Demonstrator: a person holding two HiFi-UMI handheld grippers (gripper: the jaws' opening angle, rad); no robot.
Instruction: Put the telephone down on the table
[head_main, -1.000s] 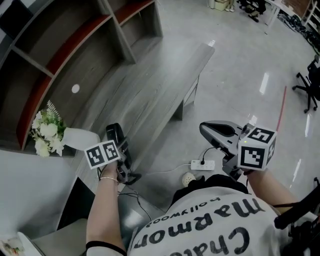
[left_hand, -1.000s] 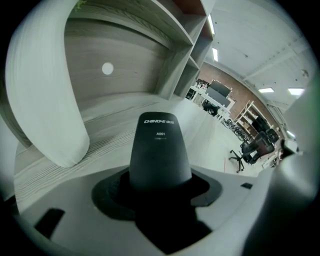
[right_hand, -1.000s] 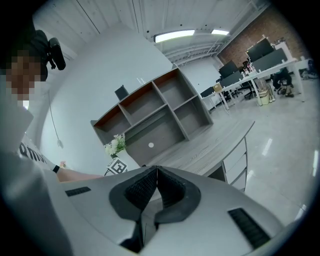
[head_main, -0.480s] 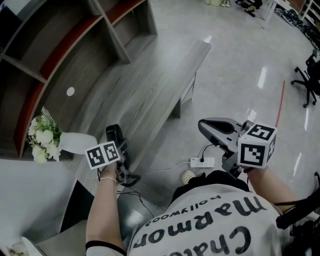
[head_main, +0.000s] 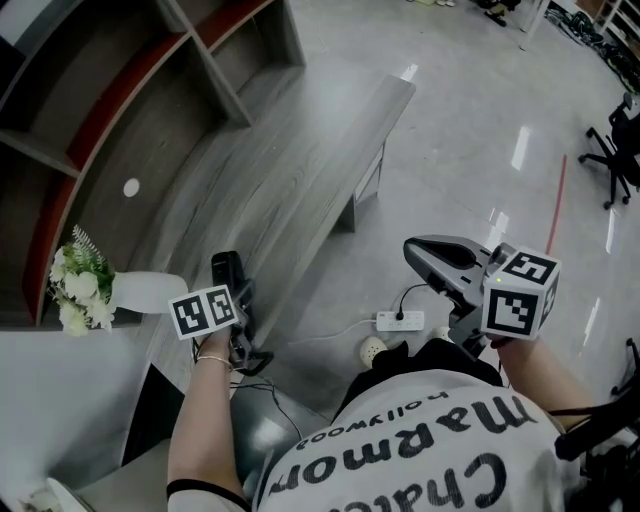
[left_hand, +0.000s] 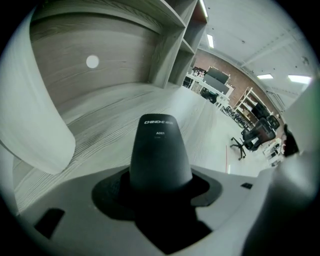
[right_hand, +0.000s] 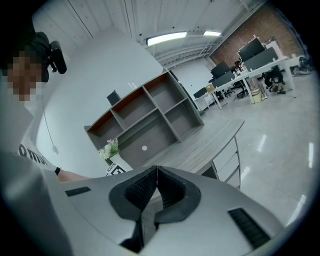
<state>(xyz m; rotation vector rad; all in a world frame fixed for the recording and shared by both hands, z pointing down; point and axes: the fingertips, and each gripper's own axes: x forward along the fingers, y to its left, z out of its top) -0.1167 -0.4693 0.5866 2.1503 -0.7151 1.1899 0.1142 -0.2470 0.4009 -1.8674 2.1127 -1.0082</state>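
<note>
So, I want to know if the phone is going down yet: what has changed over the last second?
Little. The right gripper, shut and empty, edged slightly right. The left gripper still grips the phone over the desk, not set down. The desk and flowers are as they were.

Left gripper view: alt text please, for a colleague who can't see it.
The left gripper has its jaws clamped on a black telephone handset, whose end points away over a grey wood-grain table. A white vase curves in at the left, with open shelves behind.
</note>
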